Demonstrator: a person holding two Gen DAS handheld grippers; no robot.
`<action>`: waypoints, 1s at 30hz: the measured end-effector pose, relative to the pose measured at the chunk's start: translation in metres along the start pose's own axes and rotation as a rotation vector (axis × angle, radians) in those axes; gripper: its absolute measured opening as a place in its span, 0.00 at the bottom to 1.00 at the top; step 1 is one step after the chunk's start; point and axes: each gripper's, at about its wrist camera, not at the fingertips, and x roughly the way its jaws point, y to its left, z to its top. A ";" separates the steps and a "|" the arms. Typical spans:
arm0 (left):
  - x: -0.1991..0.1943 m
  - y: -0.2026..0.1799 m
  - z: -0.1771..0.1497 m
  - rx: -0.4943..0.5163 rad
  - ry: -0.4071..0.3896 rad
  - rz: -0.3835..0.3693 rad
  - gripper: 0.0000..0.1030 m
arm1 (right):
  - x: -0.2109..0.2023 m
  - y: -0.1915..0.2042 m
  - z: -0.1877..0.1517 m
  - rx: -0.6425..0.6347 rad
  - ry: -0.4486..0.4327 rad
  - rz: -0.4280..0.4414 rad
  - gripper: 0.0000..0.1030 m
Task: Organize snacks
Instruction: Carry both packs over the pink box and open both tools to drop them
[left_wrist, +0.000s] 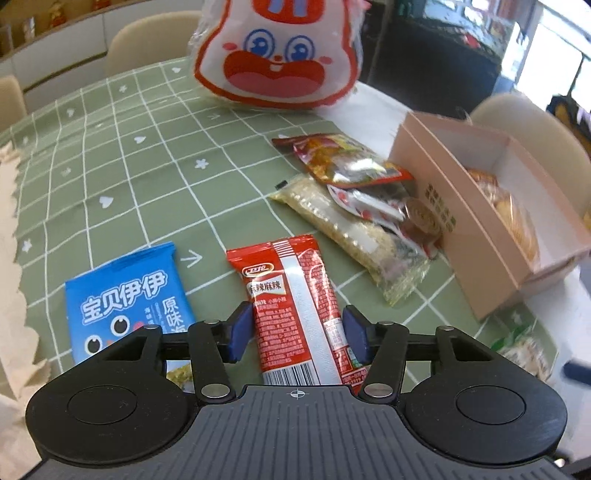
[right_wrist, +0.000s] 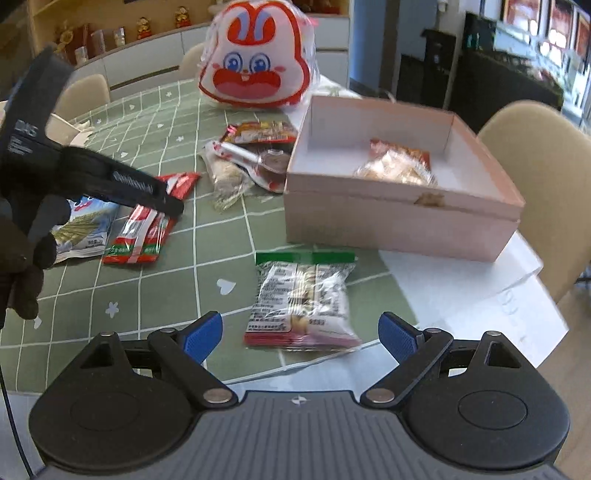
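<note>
Black UMI grippers, blue pads, gloved hand

Left gripper (left_wrist: 297, 332) and right gripper (right_wrist: 301, 338): black linkage arms, silver pivot screws, ribbed grey base, white crosshair mark; black glove (right_wrist: 22, 266); thin black cable at the right view's left edge

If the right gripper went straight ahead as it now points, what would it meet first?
Probably the clear packet with the green top, lying on the tablecloth between the open jaws of the right gripper. Depth is uncertain; the pink box lies beyond.
</note>
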 end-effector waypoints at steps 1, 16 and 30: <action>0.001 0.001 0.001 -0.006 -0.005 0.000 0.57 | 0.003 -0.001 0.000 0.017 0.013 0.007 0.90; -0.006 -0.003 -0.008 0.003 -0.015 -0.024 0.52 | 0.018 -0.003 0.013 -0.030 0.019 -0.014 0.59; -0.103 -0.091 -0.066 0.140 0.033 -0.370 0.51 | -0.091 -0.056 0.020 0.016 -0.160 -0.048 0.58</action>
